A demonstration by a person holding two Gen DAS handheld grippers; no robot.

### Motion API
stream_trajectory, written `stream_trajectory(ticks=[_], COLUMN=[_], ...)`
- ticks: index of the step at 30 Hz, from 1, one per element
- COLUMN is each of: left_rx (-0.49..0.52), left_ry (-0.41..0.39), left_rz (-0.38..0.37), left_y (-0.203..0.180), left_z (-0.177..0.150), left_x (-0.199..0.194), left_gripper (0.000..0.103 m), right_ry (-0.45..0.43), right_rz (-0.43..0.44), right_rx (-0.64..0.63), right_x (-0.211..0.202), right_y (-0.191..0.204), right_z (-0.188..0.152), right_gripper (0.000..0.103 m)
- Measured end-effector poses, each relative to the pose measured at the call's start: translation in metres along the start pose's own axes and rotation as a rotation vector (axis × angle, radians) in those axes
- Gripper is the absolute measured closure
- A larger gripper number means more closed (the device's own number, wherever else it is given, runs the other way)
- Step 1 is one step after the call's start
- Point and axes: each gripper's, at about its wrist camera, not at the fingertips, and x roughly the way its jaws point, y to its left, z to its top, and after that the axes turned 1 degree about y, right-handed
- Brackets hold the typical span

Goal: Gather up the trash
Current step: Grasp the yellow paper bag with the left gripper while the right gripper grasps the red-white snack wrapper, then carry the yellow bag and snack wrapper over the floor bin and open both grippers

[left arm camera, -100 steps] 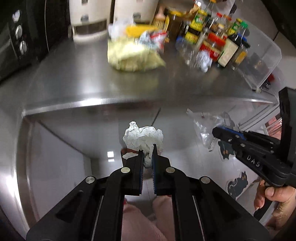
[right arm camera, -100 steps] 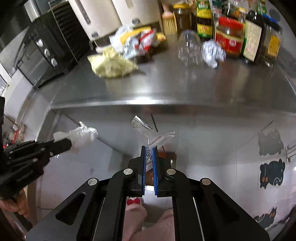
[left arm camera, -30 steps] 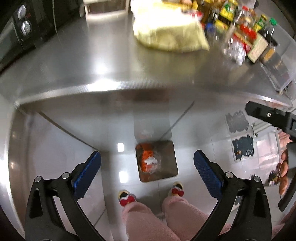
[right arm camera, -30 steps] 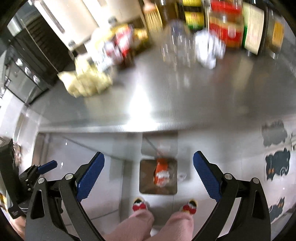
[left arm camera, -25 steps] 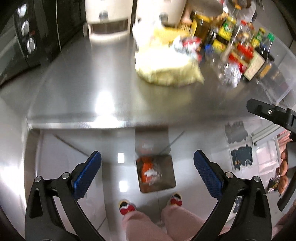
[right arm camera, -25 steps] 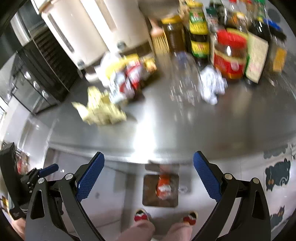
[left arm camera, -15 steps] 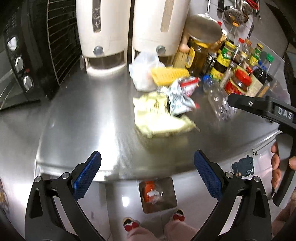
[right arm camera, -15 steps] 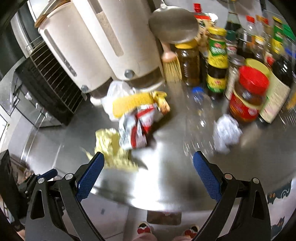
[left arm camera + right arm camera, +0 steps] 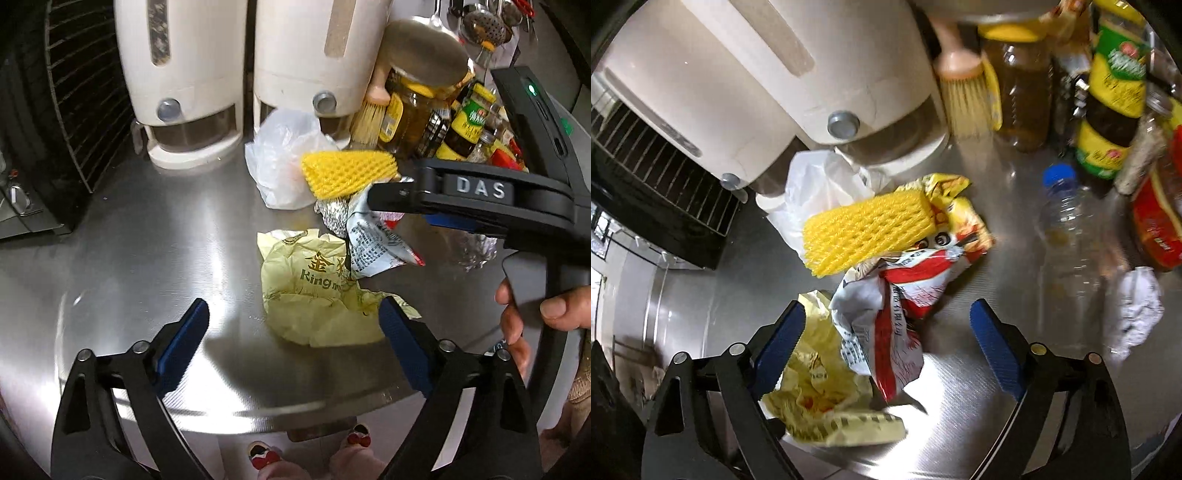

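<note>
My left tool [image 9: 293,332] is spread wide and holds nothing; it hangs above the pale yellow wrapper [image 9: 317,291] near the front edge of the steel surface [image 9: 147,258]. My right tool [image 9: 886,332] is also wide and empty, and between its 2 pads I see the red and white snack bag [image 9: 890,317], which lies partly on that yellow wrapper. Just behind it are the yellow foam net [image 9: 868,232] and a yellow printed packet [image 9: 960,214], and behind these a white plastic bag [image 9: 816,184] touches the white dispensers [image 9: 798,81]. To the right lie an empty clear bottle [image 9: 1067,236] and a crumpled white paper [image 9: 1134,306], near the sauce jars [image 9: 1115,92]. I judge that much is left: at least 7 pieces of trash wait on the surface, and no piece is gripped now. The bin I cannot see here.
</note>
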Motion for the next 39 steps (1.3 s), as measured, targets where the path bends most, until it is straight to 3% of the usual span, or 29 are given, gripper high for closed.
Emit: stream_trajectory(ticks=[10, 16, 21, 24, 31, 39], left_rx=[0.013, 0.009, 0.019, 0.02, 0.021, -0.018], left_ry=[0.095, 0.143, 0.137, 0.131, 0.123, 0.098], left_rz=[-0.048, -0.043, -0.043, -0.055, -0.05, -0.005], left_y=[0.004, 0.005, 0.003, 0.003, 0.0, 0.005], left_z=[-0.003, -0.011, -0.017, -0.019, -0.029, -0.047], left_x=[0.035, 0.05, 0.054, 0.053, 0.043, 0.012], left_gripper=[0.045, 0.045, 0.058, 0.065, 0.073, 0.074], right_ry=[0.067, 0.063, 0.051, 0.045, 0.018, 0.0], right_rz=[-0.001, 0.001, 0.005, 0.014, -0.002, 0.016], right_rx=[0.022, 0.023, 0.014, 0.006, -0.04, -0.08], right_x=[0.026, 0.02, 0.015, 0.008, -0.007, -0.025], right_y=[-0.011, -0.019, -0.02, -0.021, -0.016, -0.006], right_z=[-0.004, -0.006, -0.008, -0.01, -0.021, -0.043], right_gripper=[0.037, 0.043, 0.051, 0.061, 0.064, 0.065])
